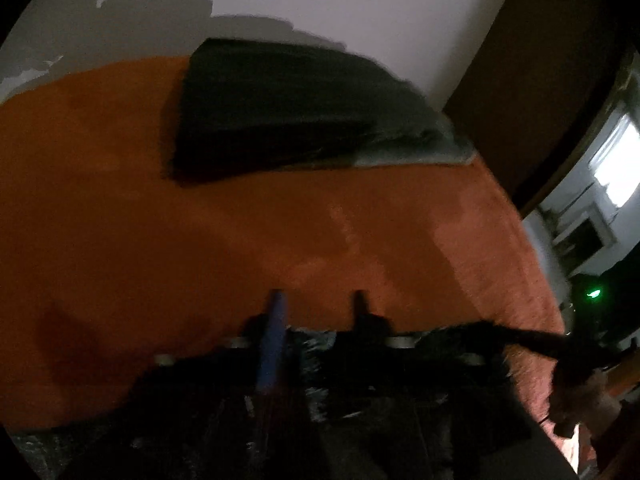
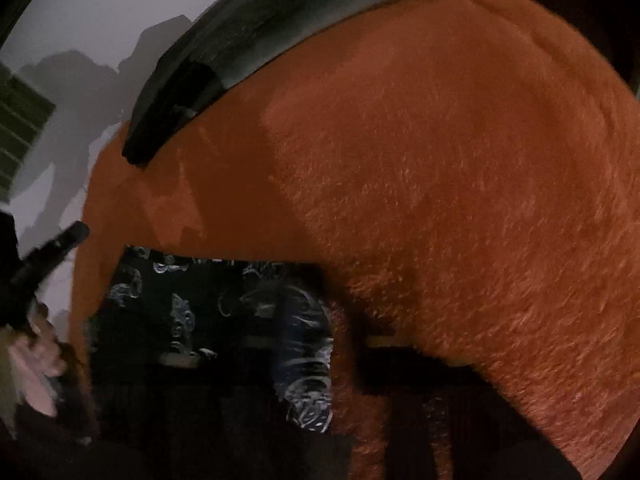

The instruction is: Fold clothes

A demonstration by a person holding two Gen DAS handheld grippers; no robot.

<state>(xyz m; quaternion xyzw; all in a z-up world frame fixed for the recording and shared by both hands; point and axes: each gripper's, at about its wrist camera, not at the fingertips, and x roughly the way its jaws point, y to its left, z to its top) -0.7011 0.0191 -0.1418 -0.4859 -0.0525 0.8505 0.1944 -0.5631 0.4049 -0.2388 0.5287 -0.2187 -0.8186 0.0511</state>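
Patterned black garment lies near on the orange blanket; left gripper hangs half open, empty; right gripper pinched on its edge could drag the fold askew.

Right hand-held gripper hidden behind patterned garment.

No readable text, labels or numbers anywhere.

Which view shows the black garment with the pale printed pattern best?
The right wrist view: the black garment with the pale printed pattern lies there as a folded rectangle on the fuzzy orange blanket, print visible. The left wrist view catches only a dark strip of it behind the left gripper.
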